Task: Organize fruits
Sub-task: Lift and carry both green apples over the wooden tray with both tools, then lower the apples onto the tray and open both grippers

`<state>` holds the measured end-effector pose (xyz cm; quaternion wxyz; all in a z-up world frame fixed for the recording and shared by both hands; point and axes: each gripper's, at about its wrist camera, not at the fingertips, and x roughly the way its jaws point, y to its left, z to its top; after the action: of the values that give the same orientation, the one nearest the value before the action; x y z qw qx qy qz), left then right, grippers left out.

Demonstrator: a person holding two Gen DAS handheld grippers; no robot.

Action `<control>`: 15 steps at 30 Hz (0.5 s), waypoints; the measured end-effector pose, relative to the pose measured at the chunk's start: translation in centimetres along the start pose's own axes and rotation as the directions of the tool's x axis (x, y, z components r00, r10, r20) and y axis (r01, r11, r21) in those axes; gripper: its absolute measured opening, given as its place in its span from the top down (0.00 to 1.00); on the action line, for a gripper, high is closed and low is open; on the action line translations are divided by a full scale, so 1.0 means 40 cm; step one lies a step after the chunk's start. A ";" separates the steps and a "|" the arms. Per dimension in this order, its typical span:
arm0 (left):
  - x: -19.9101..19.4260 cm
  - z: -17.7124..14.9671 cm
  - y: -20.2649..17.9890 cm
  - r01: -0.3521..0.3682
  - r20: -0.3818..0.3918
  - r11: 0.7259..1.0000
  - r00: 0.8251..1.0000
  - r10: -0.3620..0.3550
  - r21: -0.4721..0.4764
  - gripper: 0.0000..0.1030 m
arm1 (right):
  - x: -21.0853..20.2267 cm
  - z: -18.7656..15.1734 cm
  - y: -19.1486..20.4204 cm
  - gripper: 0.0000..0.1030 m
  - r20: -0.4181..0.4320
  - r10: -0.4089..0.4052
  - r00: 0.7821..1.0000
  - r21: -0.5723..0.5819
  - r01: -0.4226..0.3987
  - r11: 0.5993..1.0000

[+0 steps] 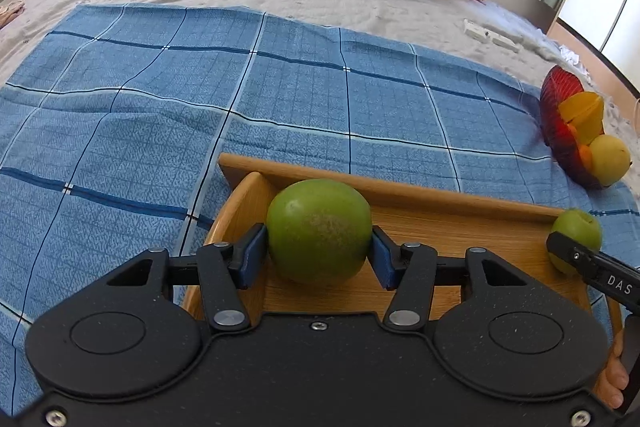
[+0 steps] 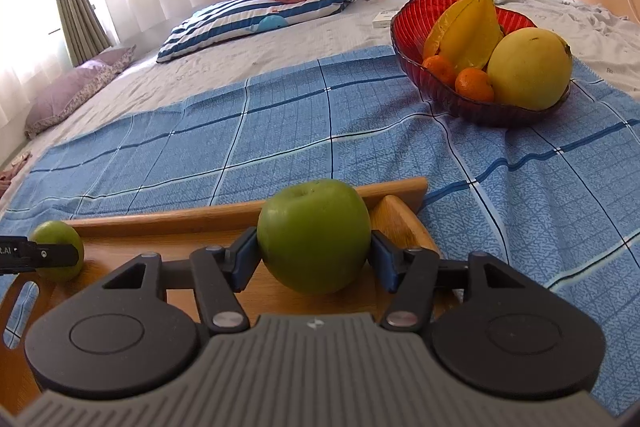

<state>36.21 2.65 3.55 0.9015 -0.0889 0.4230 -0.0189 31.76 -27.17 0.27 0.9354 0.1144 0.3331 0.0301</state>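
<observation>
Both grippers are working over the wooden tray [image 1: 460, 223], each gripping one green apple. At the tray's left end, the left gripper [image 1: 319, 255] is clenching its jaws on the left apple [image 1: 319, 231]. At the tray's right end, the right gripper [image 2: 314, 253] is clamping the right apple [image 2: 314, 235]. Whether the apples are being lifted or set down cannot be told; carrying them would call for a steady lift over the rim. Beyond the tray's right end, the red bowl [image 2: 408, 39] is holding four fruits: one starfruit [image 2: 468, 31], two tangerines [image 2: 474, 85] and one yellow mango [image 2: 528, 69].

two green apples [image 1: 319, 231] [image 2: 313, 235], wooden tray [image 1: 420, 217]
</observation>
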 end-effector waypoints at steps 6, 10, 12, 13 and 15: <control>-0.020 -0.003 -0.009 -0.014 0.027 1.000 1.000 0.013 0.020 0.41 | -0.016 -0.002 -0.009 0.23 0.010 0.022 1.000 0.009 -0.022 1.000; -0.038 -0.006 -0.017 -0.022 0.041 0.999 0.999 0.020 0.042 0.29 | -0.033 -0.006 -0.009 0.17 0.013 0.039 0.999 -0.001 -0.039 0.999; -0.047 -0.012 -0.021 -0.025 0.044 0.998 0.999 0.022 0.053 0.25 | -0.041 -0.009 -0.005 0.16 0.013 0.033 0.999 -0.014 -0.033 0.999; -0.051 -0.015 -0.023 -0.027 0.047 0.998 0.999 0.024 0.058 0.24 | -0.045 -0.011 -0.003 0.16 0.012 0.030 0.999 -0.020 -0.030 0.999; -0.060 -0.022 -0.024 -0.028 0.051 0.998 0.998 0.025 0.065 0.20 | -0.054 -0.012 -0.002 0.14 0.014 0.031 0.999 -0.024 -0.030 0.999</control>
<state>34.03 1.82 4.96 0.9144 -0.0542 0.4007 -0.0186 29.78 -27.44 1.20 0.9385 0.1084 0.3244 0.0475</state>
